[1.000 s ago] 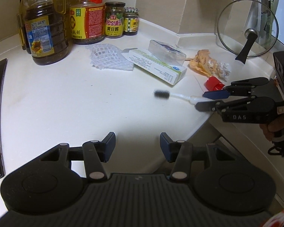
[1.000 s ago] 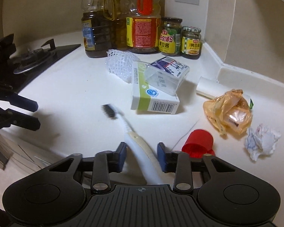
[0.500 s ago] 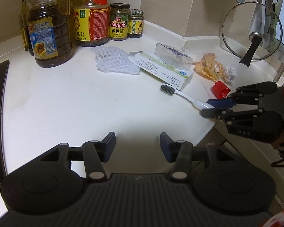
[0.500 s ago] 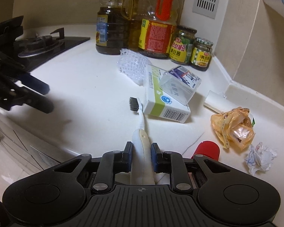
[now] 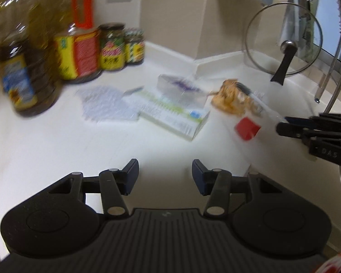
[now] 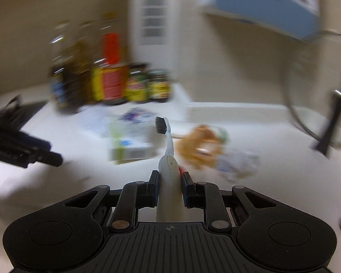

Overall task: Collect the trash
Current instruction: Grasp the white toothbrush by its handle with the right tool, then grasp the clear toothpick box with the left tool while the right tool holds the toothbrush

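My right gripper (image 6: 169, 179) is shut on a white toothbrush (image 6: 168, 150) with black bristles and holds it lifted off the counter, head pointing up and away. In the left wrist view the right gripper (image 5: 282, 125) is at the right edge with the toothbrush (image 5: 254, 97) angled over the orange wrapper (image 5: 229, 97). My left gripper (image 5: 165, 173) is open and empty above the white counter (image 5: 56, 141). A green-and-white box (image 5: 175, 113), a clear plastic box (image 5: 181, 88), a mesh sleeve (image 5: 106, 104) and a red cap (image 5: 247, 128) lie on the counter.
Oil bottles (image 5: 22, 68) and sauce jars (image 5: 112, 47) stand at the back left. A glass pot lid (image 5: 284, 43) leans against the wall at the right. A crumpled paper ball (image 6: 238, 163) lies by the wrapper. A stove (image 6: 29, 109) is at the far left.
My right gripper has lifted the toothbrush off the counter and swung it up and to the right. Both views are blurred by motion. My left gripper has moved closer to the trash.
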The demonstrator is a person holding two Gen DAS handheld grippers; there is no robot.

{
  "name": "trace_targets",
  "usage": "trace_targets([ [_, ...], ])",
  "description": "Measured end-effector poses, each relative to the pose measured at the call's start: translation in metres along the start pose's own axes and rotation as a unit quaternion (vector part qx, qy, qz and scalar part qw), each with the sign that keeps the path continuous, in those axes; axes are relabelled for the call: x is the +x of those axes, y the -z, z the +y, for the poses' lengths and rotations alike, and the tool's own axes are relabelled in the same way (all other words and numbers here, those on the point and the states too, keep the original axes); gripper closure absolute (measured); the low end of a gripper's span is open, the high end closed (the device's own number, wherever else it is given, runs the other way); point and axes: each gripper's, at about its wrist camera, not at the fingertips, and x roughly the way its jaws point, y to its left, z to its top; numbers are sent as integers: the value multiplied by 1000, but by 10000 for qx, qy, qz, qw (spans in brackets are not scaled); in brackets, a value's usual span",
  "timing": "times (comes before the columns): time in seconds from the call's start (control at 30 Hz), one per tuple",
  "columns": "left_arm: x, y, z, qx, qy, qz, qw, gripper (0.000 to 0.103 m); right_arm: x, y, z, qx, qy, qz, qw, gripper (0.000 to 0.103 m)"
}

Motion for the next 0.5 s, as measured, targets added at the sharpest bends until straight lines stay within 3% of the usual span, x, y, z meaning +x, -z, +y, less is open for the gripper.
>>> trace_targets([
  [0.13,16,-22,-18,300,27,-186,9994,46,-10,2,-22,553,562,-12,9969,82],
  [0.2,24,-33,-28,454,12,-355,9983,32,-16,4,-31,755,735,-32,9944,82],
  [0.33,42,-53,-45,663,-114,-576,9961,21,-26,12,-44,1025,1004,-48,9896,82],
  [0.5,76,-67,-59,806,-443,-532,9943,19,-32,19,-56,1317,1265,-66,9832,82],
])
